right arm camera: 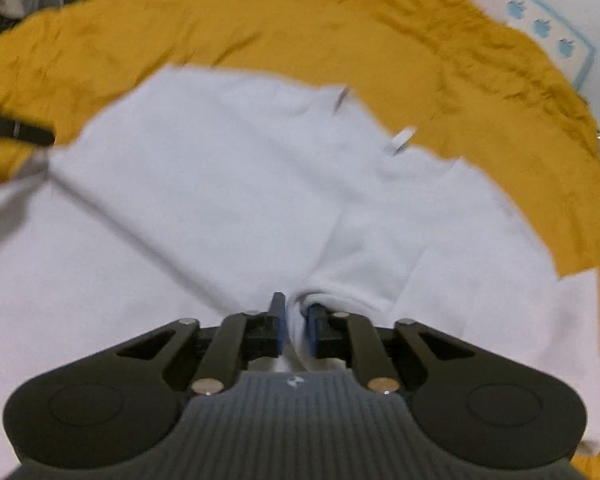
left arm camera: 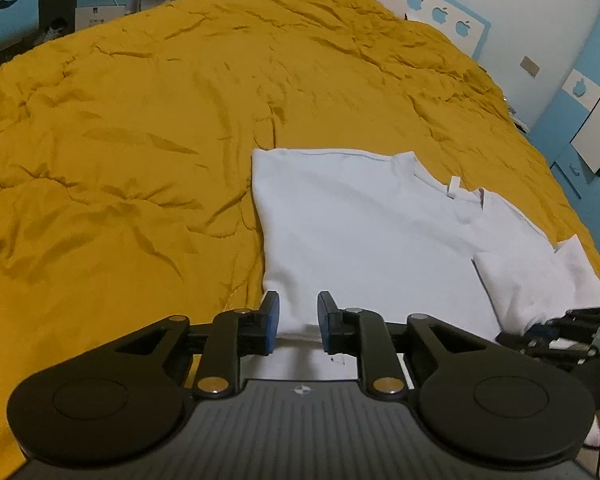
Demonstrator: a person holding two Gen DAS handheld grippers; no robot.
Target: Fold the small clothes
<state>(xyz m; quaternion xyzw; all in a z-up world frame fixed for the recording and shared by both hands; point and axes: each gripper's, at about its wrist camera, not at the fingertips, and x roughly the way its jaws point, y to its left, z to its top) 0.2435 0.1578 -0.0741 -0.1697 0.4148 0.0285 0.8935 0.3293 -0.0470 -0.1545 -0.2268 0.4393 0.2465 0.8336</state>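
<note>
A small white T-shirt (left arm camera: 372, 236) lies on a mustard-yellow bedspread (left arm camera: 140, 128), its collar with a white label (left arm camera: 454, 186) toward the right. My left gripper (left arm camera: 298, 320) is open, its blue pads over the shirt's near left edge, holding nothing. My right gripper (right arm camera: 296, 326) is shut on a bunched fold of the white T-shirt (right arm camera: 220, 184), and cloth creases run from the pinch. The right gripper also shows at the right edge of the left wrist view (left arm camera: 540, 334), at the folded sleeve.
The yellow bedspread (right arm camera: 440, 60) covers the whole bed and is wrinkled. A white and blue headboard with apple cut-outs (left arm camera: 440, 14) stands behind. Blue furniture (left arm camera: 580, 120) lines the right side. A chair and boxes (left arm camera: 100, 0) stand at the far left.
</note>
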